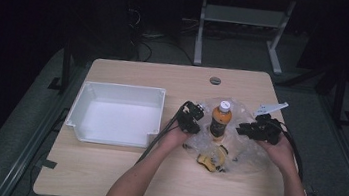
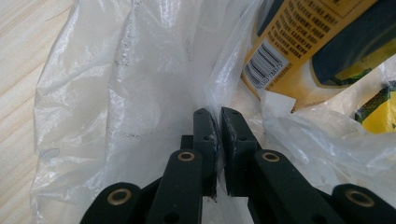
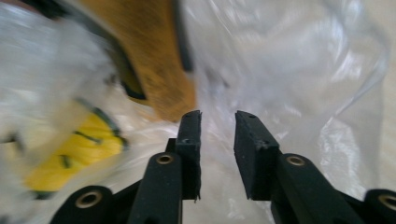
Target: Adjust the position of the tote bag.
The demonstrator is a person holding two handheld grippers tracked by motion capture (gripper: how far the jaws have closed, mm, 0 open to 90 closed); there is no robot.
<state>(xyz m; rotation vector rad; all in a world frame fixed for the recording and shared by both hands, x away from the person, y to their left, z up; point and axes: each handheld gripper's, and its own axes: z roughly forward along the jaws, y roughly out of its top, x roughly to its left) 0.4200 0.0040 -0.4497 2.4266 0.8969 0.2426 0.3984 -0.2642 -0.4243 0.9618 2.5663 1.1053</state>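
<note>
At centre frame in the high view, the left gripper (image 1: 194, 122) pinches a fold of the clear plastic bag (image 1: 246, 154), jaws nearly together on the film. The orange bottle (image 1: 220, 120) stands upright inside. At right, the right gripper (image 1: 245, 130) has its jaws parted, gripping nothing. A one-sided tug could tip the bottle or tear the thin film.

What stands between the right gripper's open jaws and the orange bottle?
The clear plastic bag: its film wraps the orange bottle, so the right gripper faces plastic first. The left gripper is shut on a fold of that bag beside the bottle.
</note>
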